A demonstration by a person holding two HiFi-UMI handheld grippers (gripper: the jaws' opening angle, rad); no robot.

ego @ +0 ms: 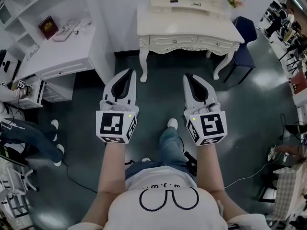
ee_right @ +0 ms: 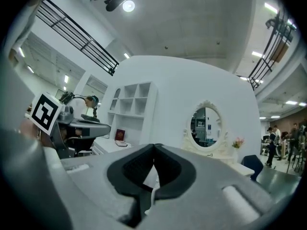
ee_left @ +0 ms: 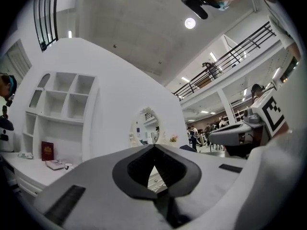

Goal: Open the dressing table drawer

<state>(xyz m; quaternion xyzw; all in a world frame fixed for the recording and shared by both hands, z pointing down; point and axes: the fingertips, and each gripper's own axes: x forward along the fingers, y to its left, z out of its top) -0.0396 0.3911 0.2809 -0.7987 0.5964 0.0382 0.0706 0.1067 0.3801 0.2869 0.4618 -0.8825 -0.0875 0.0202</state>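
Blue chair (ego: 245,30) beside dressing table (ego: 192,27), white desk (ego: 57,54) leftward.

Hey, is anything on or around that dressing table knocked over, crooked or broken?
Nothing stands out. The dressing table stands upright, its drawer fronts flush and shut, the flowers upright on top. The blue chair stands upright beside the table's end at the head view's right.

The dressing table (ego: 192,28) looks like cream-painted wood, smooth with a soft sheen. The dark floor (ego: 158,95) is glossy. The left gripper (ego: 130,72) and right gripper (ego: 187,76) have matt pale plastic shells — their pads (ee_left: 139,169) black and ribbed.
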